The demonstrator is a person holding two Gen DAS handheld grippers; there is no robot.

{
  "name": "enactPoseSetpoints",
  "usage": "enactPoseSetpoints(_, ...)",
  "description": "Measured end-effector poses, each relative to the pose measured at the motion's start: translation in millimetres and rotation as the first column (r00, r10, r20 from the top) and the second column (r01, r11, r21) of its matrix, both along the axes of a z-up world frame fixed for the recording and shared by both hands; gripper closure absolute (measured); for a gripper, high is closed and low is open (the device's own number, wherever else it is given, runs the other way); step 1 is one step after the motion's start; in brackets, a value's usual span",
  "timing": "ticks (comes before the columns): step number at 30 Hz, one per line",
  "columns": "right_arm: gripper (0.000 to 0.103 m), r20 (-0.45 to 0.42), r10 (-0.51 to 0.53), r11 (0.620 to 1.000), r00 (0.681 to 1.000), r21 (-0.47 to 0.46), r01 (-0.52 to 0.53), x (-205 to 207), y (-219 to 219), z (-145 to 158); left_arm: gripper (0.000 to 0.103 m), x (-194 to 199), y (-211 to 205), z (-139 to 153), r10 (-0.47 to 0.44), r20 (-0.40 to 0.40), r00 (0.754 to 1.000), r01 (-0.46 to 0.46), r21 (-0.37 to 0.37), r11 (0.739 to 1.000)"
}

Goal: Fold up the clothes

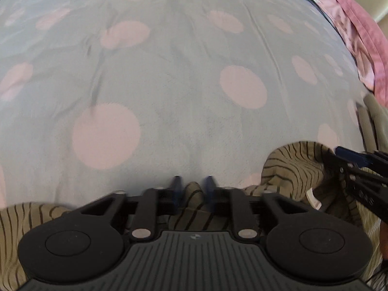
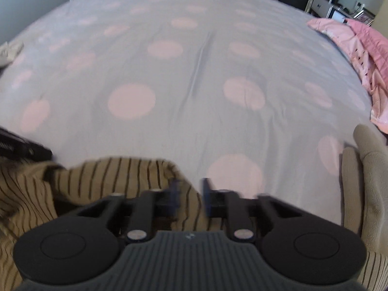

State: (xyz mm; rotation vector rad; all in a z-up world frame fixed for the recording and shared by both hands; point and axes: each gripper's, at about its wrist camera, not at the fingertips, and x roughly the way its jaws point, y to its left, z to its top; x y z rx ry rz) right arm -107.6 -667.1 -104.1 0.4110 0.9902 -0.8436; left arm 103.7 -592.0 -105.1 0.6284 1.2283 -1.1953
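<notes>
A tan garment with thin dark stripes [image 1: 291,167] lies bunched at the near edge of the bed. In the left wrist view my left gripper [image 1: 193,181] is shut on a fold of it, the cloth pinched between the blue fingertips. The other gripper's black frame [image 1: 351,160] reaches in from the right over the same garment. In the right wrist view the striped garment [image 2: 109,177] spreads to the left and under the tool, and my right gripper [image 2: 190,186] is shut on its edge. The left gripper's body [image 2: 24,148] shows at the left border.
The bed carries a grey cover with large pink dots [image 2: 194,60]. Pink clothing [image 2: 363,48] is heaped along its right side. A beige fleece item [image 2: 371,169] lies near right. A small white cloth [image 2: 9,51] rests at the far left. Furniture stands behind the bed.
</notes>
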Motion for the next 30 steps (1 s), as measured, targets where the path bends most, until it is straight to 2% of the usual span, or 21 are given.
enactPoseSetpoints(2,0.101,-0.008,-0.001,1.0,1.0,-0.006,0.001,-2,0,1,0.101,0,0,5,-0.005,0.026,1.0,0.006,-0.029,1.0)
enactPoseSetpoints(5,0.102,0.018,-0.021,0.998,1.0,-0.065,0.022,-5,-2,18,0.102,-2,-3,24,0.005,0.136,0.991,0.01,-0.114,0.993)
enactPoseSetpoints(9,0.102,0.122,-0.073,0.982,0.99,-0.166,0.093,-6,-14,48,0.102,1,-9,60,0.059,0.236,0.97,0.007,-0.268,0.963)
enactPoseSetpoints(12,0.102,0.158,-0.111,0.971,0.981,-0.192,0.141,-4,-26,57,0.102,4,-18,73,0.101,0.294,0.951,0.002,-0.331,0.944)
enactPoseSetpoints(14,0.102,0.165,-0.131,0.969,0.978,-0.187,0.161,-1,-33,57,0.101,1,-24,71,0.082,0.31,0.947,0.027,-0.331,0.943)
enactPoseSetpoints(16,0.096,0.161,-0.16,0.967,0.974,-0.173,0.188,0,-35,52,0.099,-5,-30,62,0.037,0.323,0.946,0.064,-0.298,0.953)
enactPoseSetpoints(17,0.09,0.156,-0.174,0.966,0.972,-0.164,0.199,0,-37,49,0.091,-9,-31,57,0.024,0.333,0.943,0.075,-0.28,0.957)
enactPoseSetpoints(18,0.075,0.152,-0.18,0.967,0.972,-0.156,0.203,-1,-37,47,0.079,-9,-30,53,0.024,0.34,0.94,0.072,-0.269,0.961)
enactPoseSetpoints(20,0.07,0.147,-0.187,0.965,0.971,-0.159,0.21,-6,-36,45,0.068,-2,-22,51,0.017,0.325,0.946,0.071,-0.259,0.963)
enactPoseSetpoints(23,0.07,0.169,-0.199,0.964,0.965,-0.141,0.223,-21,-35,45,0.068,16,-6,53,0.001,0.352,0.936,0.087,-0.236,0.968)
enactPoseSetpoints(25,0.066,0.177,-0.221,0.96,0.959,-0.132,0.246,-35,-34,47,0.068,34,11,56,-0.012,0.396,0.918,0.102,-0.207,0.973)
enactPoseSetpoints(27,0.06,0.174,-0.247,0.952,0.953,-0.142,0.272,-51,-30,50,0.068,52,32,56,-0.026,0.433,0.901,0.111,-0.173,0.979)
enactPoseSetpoints(30,0.059,0.149,-0.27,0.946,0.951,-0.142,0.29,-78,-23,49,0.066,80,66,55,-0.046,0.459,0.887,0.111,-0.116,0.987)
